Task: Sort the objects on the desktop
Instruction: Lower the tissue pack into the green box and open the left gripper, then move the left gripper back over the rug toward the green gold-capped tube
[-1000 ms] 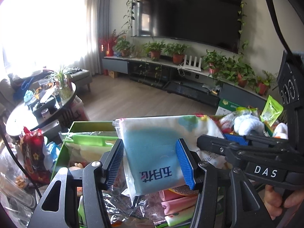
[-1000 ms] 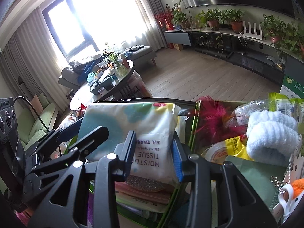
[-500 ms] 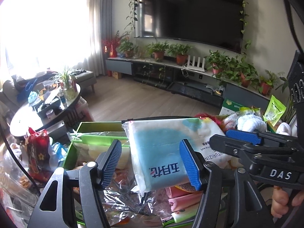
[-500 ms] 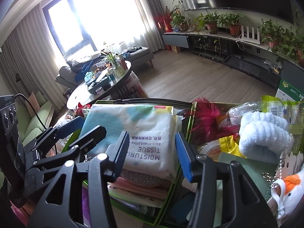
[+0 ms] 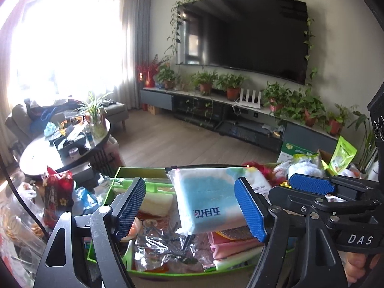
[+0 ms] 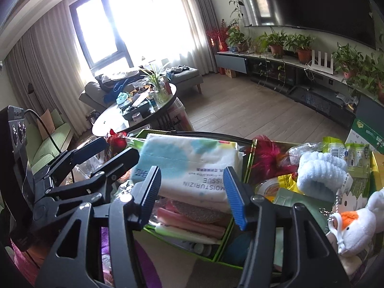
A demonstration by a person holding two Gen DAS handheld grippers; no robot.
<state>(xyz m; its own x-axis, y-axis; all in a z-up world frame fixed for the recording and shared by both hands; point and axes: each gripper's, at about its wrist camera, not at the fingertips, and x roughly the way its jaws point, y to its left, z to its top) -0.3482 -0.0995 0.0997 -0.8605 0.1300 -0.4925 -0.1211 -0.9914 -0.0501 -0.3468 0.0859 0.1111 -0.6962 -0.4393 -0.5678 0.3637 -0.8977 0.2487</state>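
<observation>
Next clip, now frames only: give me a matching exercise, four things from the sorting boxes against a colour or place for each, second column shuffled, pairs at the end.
Things:
1. tissue pack
2. feather toy
3. plush duck
4. fluffy roll

Descriptions:
A. white with an orange patch, on a keychain clip at the right edge
B. lying on top of the left green box, between the open fingers of both grippers, touched by neither
C. magenta red, just right of the tissue pack
D. pale blue and fuzzy, in the right-hand pile

Pairs: 1-B, 2-C, 3-A, 4-D
</observation>
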